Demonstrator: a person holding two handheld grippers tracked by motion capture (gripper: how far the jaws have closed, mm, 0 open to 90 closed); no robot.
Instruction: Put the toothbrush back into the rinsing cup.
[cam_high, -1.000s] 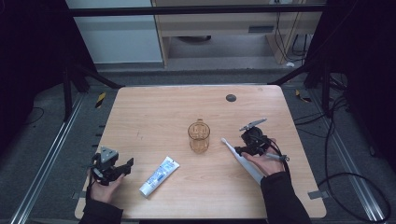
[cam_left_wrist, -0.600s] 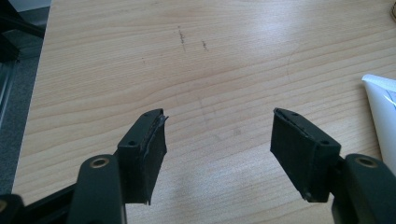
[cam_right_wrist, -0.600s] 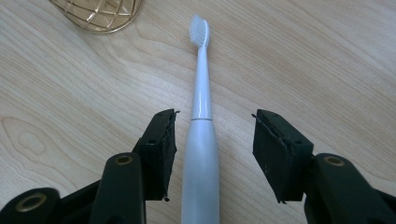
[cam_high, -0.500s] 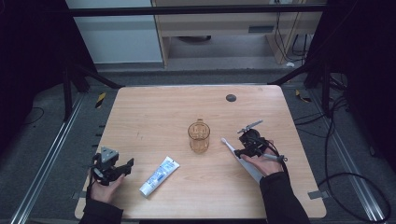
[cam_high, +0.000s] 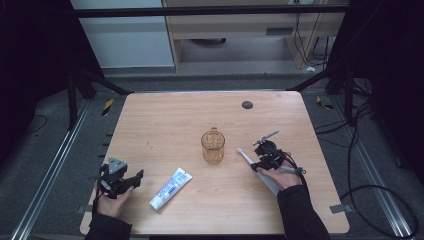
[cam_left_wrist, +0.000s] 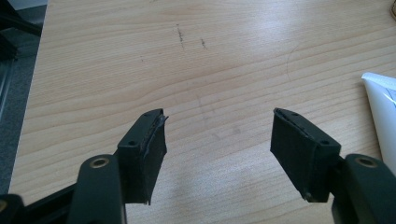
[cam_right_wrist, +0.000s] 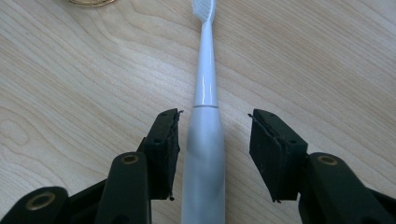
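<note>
An electric toothbrush (cam_right_wrist: 204, 140) lies flat on the pale wood-grain desk (cam_high: 165, 120), its smooth, rounded grey-white handle narrowing to a slim glossy neck and a small bristled head at the far end. In the right gripper view, the right gripper (cam_right_wrist: 214, 147) straddles the handle: its two black, blocky, ribbed jaws have just been closing, and the handle sits between them. The left-hand jaw looks very close to the handle or just brushing it, though I cannot be sure of contact, while a clear gap remains on the other side, so the brush is not clamped.

From the high view, the toothbrush (cam_high: 252, 165) points toward a translucent amber cup (cam_high: 213, 147) with a ribbed wall and small handle, standing upright near the desk's middle, close to the brush head but apart from it. A white and blue toothpaste tube (cam_high: 171, 188) lies flat to the cup's lower left. The left gripper (cam_high: 131, 179) rests at the desk's near left edge; in its own view its jaws stand wide apart over bare wood, holding nothing.
</note>
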